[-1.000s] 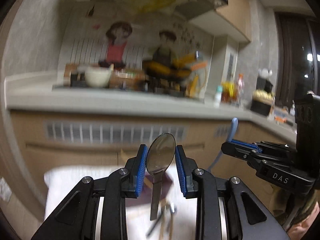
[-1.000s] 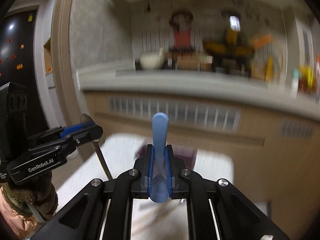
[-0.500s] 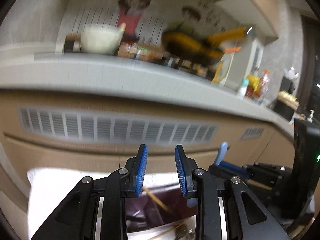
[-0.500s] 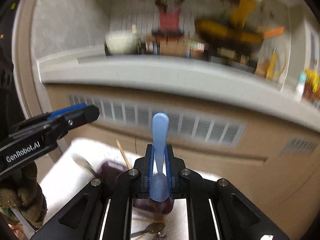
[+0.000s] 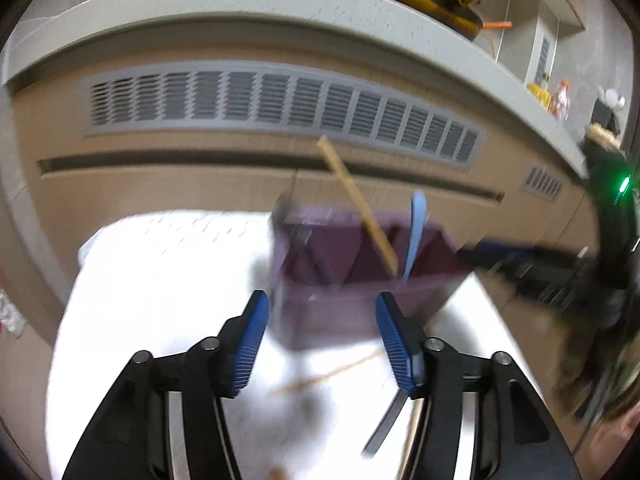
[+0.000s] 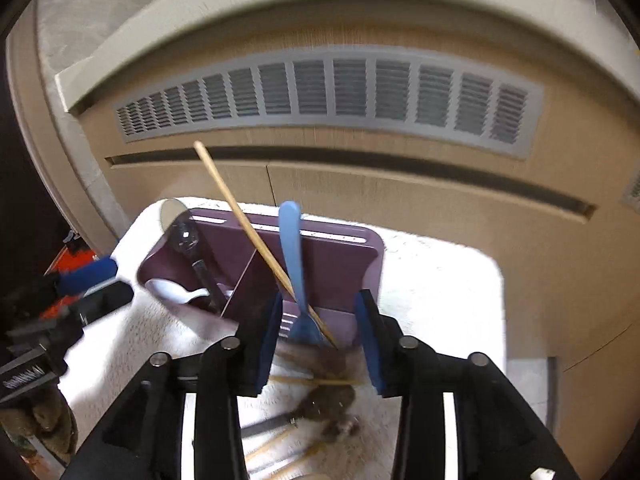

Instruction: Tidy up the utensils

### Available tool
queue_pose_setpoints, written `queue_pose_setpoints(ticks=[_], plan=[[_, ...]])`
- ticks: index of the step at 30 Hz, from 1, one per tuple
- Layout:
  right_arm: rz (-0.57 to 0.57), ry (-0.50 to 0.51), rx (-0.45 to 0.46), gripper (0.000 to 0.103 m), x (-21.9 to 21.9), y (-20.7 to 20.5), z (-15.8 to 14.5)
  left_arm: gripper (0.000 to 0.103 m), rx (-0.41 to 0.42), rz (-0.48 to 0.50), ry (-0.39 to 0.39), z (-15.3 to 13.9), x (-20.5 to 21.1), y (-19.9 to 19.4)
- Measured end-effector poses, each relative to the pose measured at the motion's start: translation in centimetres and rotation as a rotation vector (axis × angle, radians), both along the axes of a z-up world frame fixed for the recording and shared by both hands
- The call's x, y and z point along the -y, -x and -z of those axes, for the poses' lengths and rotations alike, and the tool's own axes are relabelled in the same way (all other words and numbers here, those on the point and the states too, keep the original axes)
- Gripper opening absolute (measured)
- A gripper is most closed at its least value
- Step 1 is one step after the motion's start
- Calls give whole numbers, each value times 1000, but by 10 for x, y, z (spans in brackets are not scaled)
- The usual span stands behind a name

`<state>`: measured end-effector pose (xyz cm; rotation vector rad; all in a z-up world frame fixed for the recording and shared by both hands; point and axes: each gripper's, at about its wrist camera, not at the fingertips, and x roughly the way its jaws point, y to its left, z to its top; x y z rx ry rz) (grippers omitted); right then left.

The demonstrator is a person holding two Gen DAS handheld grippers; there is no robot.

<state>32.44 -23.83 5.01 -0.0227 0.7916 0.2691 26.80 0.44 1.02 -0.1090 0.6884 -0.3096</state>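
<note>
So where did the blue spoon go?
In the right wrist view the blue spoon stands in the right compartment of the purple holder, leaning beside a wooden chopstick, just ahead of the open right gripper.

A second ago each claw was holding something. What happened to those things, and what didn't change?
Both claws came down to the purple holder and let go. The metal spoon left the left claw and now stands in the holder's left part. The blue fork left the right claw and stands beside the chopstick. Both claws are opening, with nothing gripped. The holder, the white towel and the loose utensils on it stayed.
</note>
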Motion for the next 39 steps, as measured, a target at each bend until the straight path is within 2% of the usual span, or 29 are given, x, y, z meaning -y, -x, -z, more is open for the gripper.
queue_pose_setpoints(ticks=[3,8,11,16,17,19,21,24,26,27,28,32,39], plan=[[14,14,-12,51,9,20,1,62,-29,-18,-34,15,-13,29],[35,9,-117,51,16,48,41,64,-119,-36,-37,49,-29,78],[33,-27,-174,51,12,67,64,66,-155,-42,-38,61,-34,105],[-13,-51,-180,51,-16,97,78,68,-162,-35,-59,71,-31,136],[-22,-42,-174,50,-23,99,79,68,-166,-34,-59,72,-30,138],[-45,-16,-172,41,-41,101,83,69,-180,-35,-48,72,-28,138],[-60,27,-169,37,-56,98,88,69,-189,-43,-37,72,-27,138],[-66,111,-157,36,-75,96,99,69,-197,-44,-25,70,-28,138],[-68,115,-150,34,-75,98,101,69,-204,-43,-21,69,-30,141],[-66,110,-157,30,-73,98,100,69,-207,-43,-18,69,-31,141],[-63,105,-167,20,-69,100,98,69,-212,-42,-11,70,-33,141],[-75,97,-179,20,-58,115,90,69,-247,-36,40,74,-37,140],[-66,68,-183,20,-27,164,80,69,-242,0,20,71,-24,140]])
